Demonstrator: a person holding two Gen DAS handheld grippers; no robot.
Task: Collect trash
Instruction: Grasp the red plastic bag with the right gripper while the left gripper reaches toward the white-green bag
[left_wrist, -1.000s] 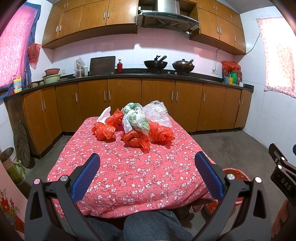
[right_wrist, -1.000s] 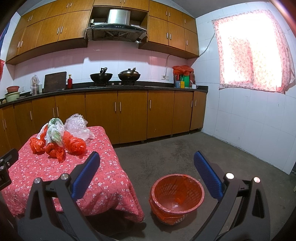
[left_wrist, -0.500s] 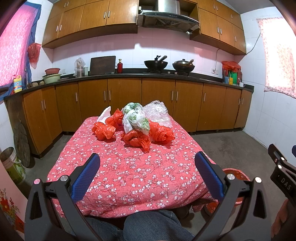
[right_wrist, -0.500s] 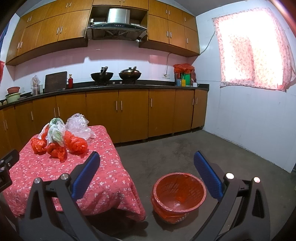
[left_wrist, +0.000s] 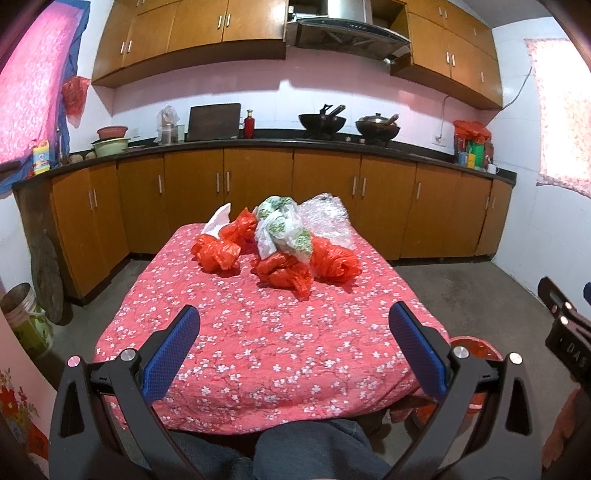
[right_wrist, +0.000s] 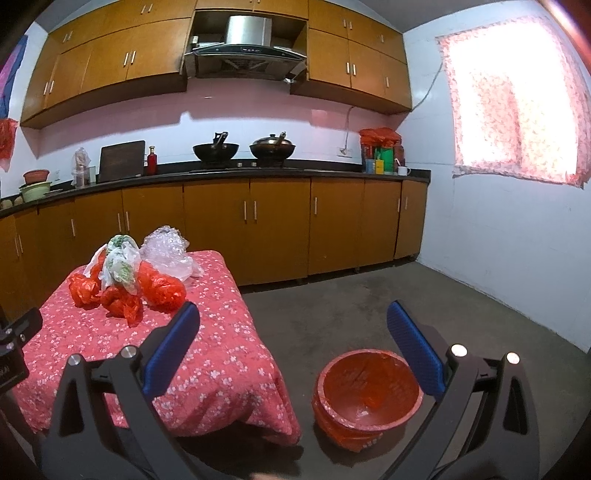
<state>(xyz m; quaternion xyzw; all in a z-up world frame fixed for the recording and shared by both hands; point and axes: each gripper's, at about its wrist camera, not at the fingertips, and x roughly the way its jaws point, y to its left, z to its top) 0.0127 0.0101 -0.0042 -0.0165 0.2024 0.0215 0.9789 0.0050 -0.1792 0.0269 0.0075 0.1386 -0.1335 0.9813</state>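
left gripper (left_wrist: 293, 343): jaws spread wide, blue pads facing each other, nothing between them. it hangs over the near edge of the table (left_wrist: 258, 354), which wears a red cloth with white blossoms. a person's knee in blue denim (left_wrist: 317, 448) shows below it.

trash sits in one clump at the far end of the table, well ahead of the left gripper and roughly on its centre line. in the clump: a red bag at left (left_wrist: 216, 253), another red bag behind it (left_wrist: 243, 229), a white scrap of paper (left_wrist: 218, 221) poking up at the far left, a white bag with green print (left_wrist: 282, 230) on top in the middle, a knotted red bag at front (left_wrist: 284, 273), a rolled red bag at right (left_wrist: 334, 260), and crinkled clear plastic (left_wrist: 327, 218) at the back right. the bags touch or overlap one another.

right gripper (right_wrist: 293, 341): jaws likewise wide apart, empty. it is off the table's right side, over the floor. the trash clump lies up and to the left of its left finger, well apart from it; the rolled red bag (right_wrist: 162, 286) is the nearest piece.

red bin (right_wrist: 367, 397) lined with a red bag stands on the concrete floor just beside the table's near right corner, low between the right gripper's fingers, nearer the right one. inside shows only the liner. from the left wrist view only its rim (left_wrist: 476, 347) peeks out past the right finger.
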